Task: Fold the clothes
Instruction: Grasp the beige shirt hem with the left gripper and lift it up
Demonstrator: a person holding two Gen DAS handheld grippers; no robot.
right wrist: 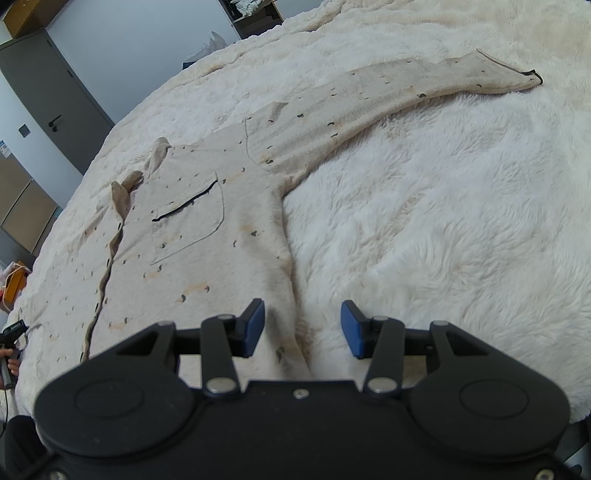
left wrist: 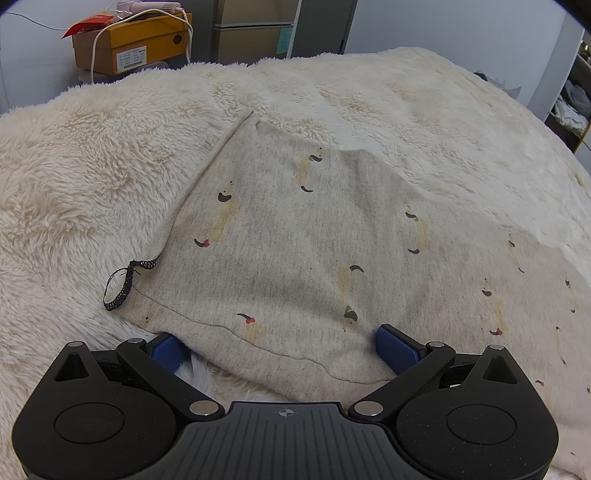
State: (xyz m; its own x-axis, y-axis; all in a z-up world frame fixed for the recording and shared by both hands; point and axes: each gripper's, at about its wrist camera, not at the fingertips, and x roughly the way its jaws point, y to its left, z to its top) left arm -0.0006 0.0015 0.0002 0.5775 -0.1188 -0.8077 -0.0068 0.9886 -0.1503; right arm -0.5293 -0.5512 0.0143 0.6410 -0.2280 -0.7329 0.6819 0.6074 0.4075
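Note:
A beige garment with small dark and red prints lies flat on a fluffy cream blanket. In the right wrist view its front faces up, showing a black-trimmed chest pocket and one sleeve stretched to the upper right. My right gripper is open and straddles the garment's side edge, low over the fabric. In the left wrist view, my left gripper is open wide at the hemmed end of a sleeve, whose edge lies between the blue pads. A black lace loop hangs from the sleeve's corner.
The blanket covers the whole bed. Behind it stand an orange cardboard box with a white cable, a tall grey cabinet and a shelf with clothes. A grey door shows at the left.

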